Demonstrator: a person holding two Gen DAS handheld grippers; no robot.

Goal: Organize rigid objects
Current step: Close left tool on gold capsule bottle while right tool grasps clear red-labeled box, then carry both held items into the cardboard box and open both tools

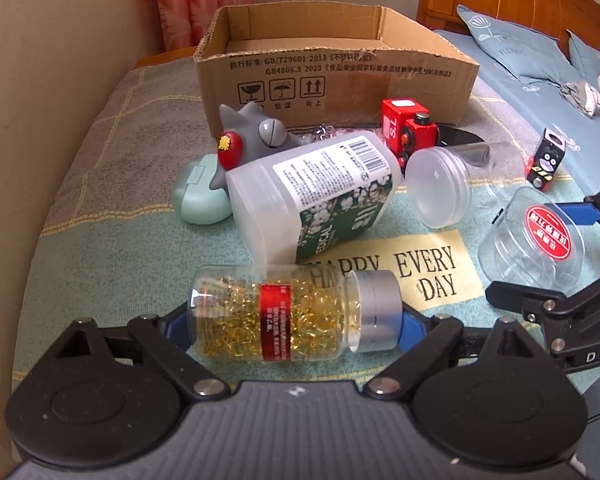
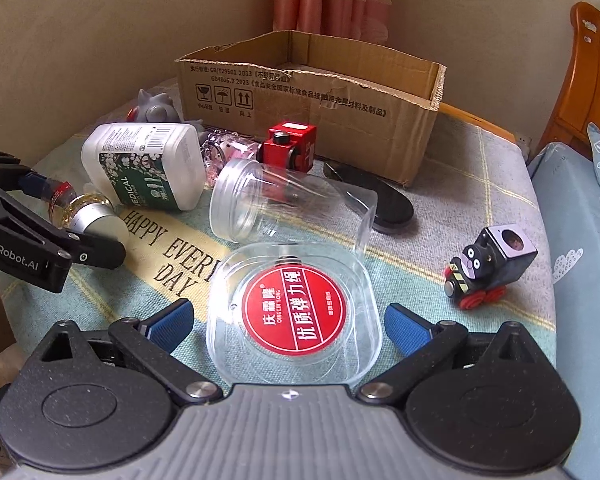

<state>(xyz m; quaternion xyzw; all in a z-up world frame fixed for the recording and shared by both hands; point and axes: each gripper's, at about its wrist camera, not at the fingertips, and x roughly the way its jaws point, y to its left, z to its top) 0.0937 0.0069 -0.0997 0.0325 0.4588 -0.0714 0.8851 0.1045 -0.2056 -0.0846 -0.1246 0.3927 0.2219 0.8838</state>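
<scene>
- Both views are lit evenly by soft, diffuse daylight; no single source is shown, and the scene is moderately bright.
- Only faint, soft-edged shadows are cast on the blanket (image 1: 100, 184), close under the objects.
- Small glare spots are seen on the clear round box (image 2: 296, 312) and on the clear jar (image 1: 436, 188).
- Strong fisheye distortion is present: the cardboard box (image 1: 332, 68) is bowed, and dark vignetting is seen in the frame corners.
- Centres are rendered fairly sharp; mild softness and smearing are noted toward the edges, as on the pillow (image 1: 512, 44).
</scene>
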